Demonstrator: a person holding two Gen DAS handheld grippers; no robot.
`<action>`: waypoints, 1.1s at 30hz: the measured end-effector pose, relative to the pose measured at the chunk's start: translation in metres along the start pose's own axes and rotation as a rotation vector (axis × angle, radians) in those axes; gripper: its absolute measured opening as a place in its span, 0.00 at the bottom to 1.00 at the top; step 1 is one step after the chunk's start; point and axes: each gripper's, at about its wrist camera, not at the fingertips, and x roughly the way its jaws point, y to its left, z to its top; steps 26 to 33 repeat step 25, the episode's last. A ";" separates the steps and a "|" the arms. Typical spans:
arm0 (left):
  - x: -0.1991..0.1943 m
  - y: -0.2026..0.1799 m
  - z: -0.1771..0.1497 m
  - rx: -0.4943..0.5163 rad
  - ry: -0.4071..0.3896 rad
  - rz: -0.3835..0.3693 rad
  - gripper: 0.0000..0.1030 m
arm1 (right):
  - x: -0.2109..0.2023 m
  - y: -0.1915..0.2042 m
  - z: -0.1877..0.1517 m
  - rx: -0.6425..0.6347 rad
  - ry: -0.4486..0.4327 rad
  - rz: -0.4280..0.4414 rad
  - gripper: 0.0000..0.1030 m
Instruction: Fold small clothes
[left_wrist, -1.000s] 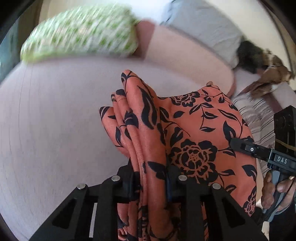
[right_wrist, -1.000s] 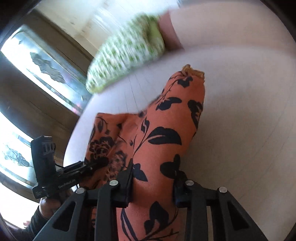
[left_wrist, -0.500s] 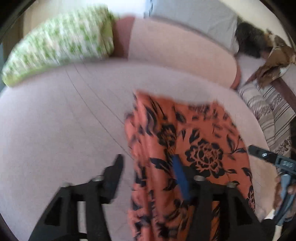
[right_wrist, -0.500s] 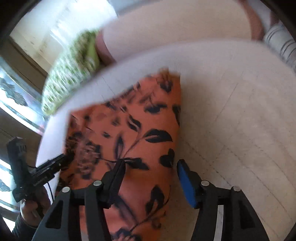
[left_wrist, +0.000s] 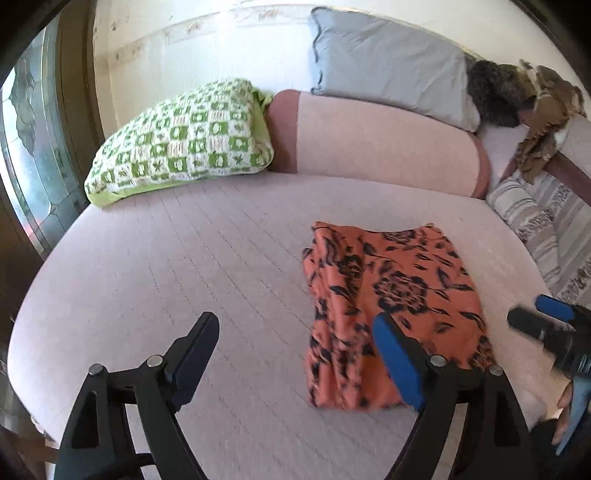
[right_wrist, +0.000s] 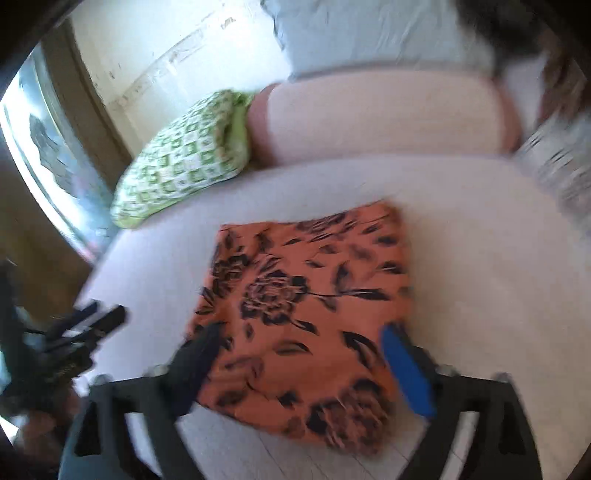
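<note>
An orange garment with a black flower print (left_wrist: 391, 306) lies folded flat on the pale pink bed (left_wrist: 184, 266). My left gripper (left_wrist: 295, 332) hovers above the bed, jaws opening wide, with nothing between them; the garment lies under its right finger. The right gripper (left_wrist: 543, 317) shows at the right edge of that view. In the right wrist view the same garment (right_wrist: 306, 306) lies below my right gripper (right_wrist: 303, 339), whose jaws are opening wide and lifted clear of the cloth. The left gripper (right_wrist: 88, 321) appears at that view's left edge.
A green-and-white checked pillow (left_wrist: 184, 144) and a pink bolster (left_wrist: 376, 144) lie at the head of the bed, with a grey pillow (left_wrist: 388, 62) behind. A striped cushion (left_wrist: 546, 218) and brown clothes (left_wrist: 543, 122) sit at the right. A window (left_wrist: 33, 140) is on the left.
Both grippers were shut on the orange garment; they have opened, let it drop flat onto the bed, and pulled back and up away from it.
</note>
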 end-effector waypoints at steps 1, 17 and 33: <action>-0.009 -0.004 -0.004 -0.001 0.005 -0.005 0.83 | -0.013 0.000 -0.009 -0.023 0.003 -0.024 0.99; -0.073 -0.048 -0.016 0.061 0.016 -0.083 0.97 | -0.083 0.004 -0.058 -0.063 -0.004 -0.185 0.99; -0.065 -0.062 -0.005 0.089 -0.010 -0.047 1.00 | -0.087 -0.001 -0.056 -0.077 -0.023 -0.192 0.99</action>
